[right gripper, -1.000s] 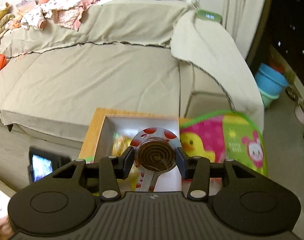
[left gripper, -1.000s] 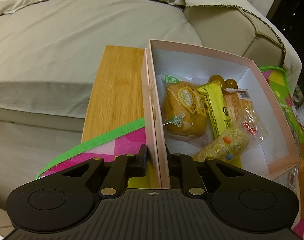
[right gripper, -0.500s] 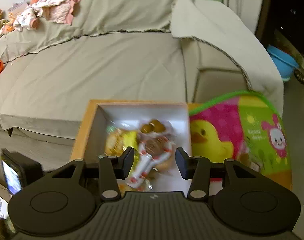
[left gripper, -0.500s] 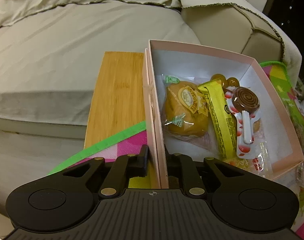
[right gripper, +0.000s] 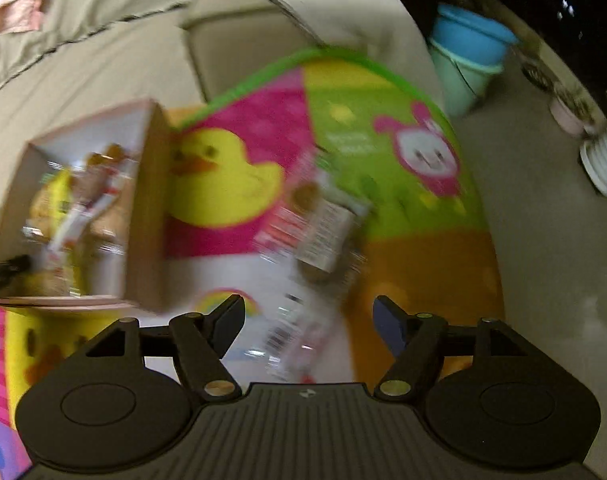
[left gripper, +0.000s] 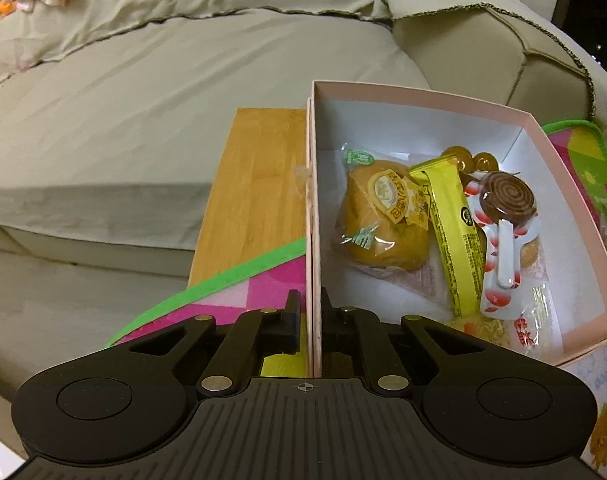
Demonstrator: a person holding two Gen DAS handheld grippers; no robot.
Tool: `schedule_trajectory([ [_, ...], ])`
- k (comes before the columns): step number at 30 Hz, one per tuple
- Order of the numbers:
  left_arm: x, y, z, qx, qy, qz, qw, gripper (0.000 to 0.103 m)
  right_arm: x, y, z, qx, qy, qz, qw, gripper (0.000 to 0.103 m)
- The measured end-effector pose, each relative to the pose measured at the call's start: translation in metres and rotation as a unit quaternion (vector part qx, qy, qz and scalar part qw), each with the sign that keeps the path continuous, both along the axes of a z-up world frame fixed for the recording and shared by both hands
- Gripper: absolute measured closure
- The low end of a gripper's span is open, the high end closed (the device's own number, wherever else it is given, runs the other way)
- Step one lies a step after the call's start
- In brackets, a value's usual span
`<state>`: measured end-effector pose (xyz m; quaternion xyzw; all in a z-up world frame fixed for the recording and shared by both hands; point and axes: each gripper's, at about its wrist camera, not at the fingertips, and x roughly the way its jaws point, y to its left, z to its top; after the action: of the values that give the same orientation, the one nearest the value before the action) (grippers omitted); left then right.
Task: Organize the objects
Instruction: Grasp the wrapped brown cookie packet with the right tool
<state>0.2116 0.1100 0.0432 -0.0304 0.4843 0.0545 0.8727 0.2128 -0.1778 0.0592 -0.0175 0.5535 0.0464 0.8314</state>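
Note:
My left gripper is shut on the left wall of the pink box. Inside lie a wrapped bun, a yellow snack bar and a chocolate swirl lollipop on top. My right gripper is open and empty above the colourful play mat. Wrapped snack packets lie blurred on the mat just ahead of it. The box sits to its left.
A wooden board lies under the box beside the beige sofa. A blue bucket and white pots stand on the floor to the right.
The right gripper opened and dropped the lollipop into the box, then swung right over the mat. The left gripper kept its hold on the box wall.

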Motion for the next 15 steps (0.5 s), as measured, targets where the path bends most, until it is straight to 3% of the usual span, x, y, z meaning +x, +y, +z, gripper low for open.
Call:
schedule_trajectory([
  [6,-0.002,-0.006,0.001,0.009,0.0,0.021,0.9997,0.094,0.005,-0.032,-0.034,0.017,0.04,-0.011,0.999,0.027],
  [9,0.0,-0.008,0.001,0.013,0.001,0.032,0.9994,0.094,0.009,-0.036,-0.03,0.007,0.027,0.013,1.0,0.026],
  [15,-0.001,-0.011,0.002,0.022,0.0,0.034,0.9992,0.093,0.028,-0.053,-0.022,0.011,0.013,-0.005,1.0,0.022],
])
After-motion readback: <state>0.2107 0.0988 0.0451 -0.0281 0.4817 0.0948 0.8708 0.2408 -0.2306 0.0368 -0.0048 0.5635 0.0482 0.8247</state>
